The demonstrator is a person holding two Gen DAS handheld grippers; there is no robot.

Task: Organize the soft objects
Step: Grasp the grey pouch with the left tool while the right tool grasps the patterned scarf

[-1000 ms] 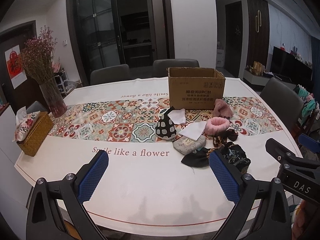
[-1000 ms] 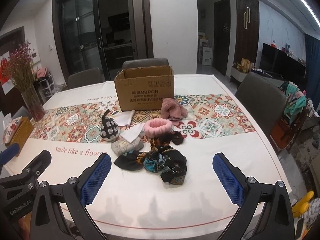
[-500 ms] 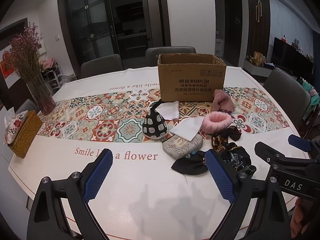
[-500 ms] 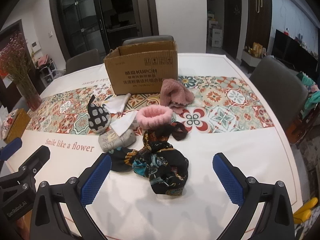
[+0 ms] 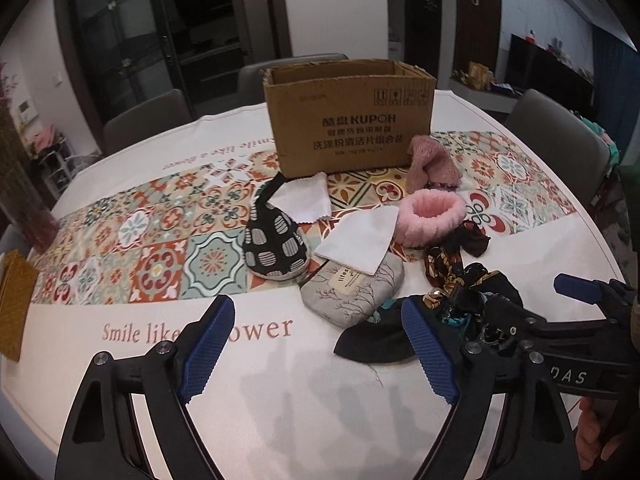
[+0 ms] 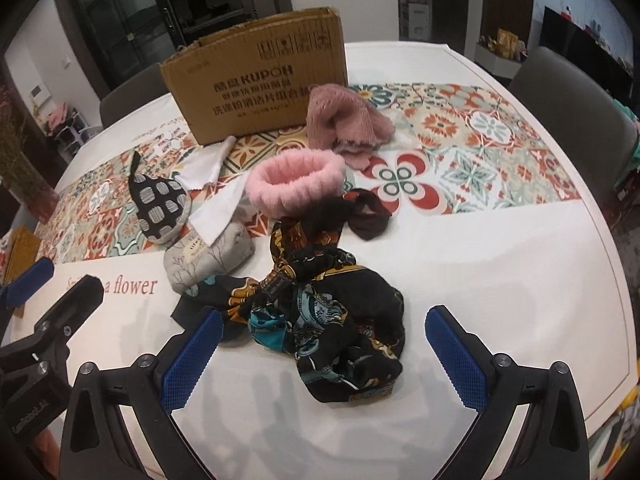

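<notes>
A pile of soft things lies mid-table: a black patterned scarf, a grey pouch, a black spotted pouch, a pink fluffy headband, a dusty-pink cloth and two white cloths. A brown cardboard box stands open behind them. My right gripper is open, just above the scarf's near edge. My left gripper is open and empty, near the grey pouch and the scarf's black corner.
The table has a white cloth with a tiled runner. A yellow woven box sits at the left edge beside a vase of dried flowers. Grey chairs stand around the table.
Both grippers have moved forward and down toward the pile, which now looks larger. The right gripper now frames the scarf. Nothing on the table has moved.
</notes>
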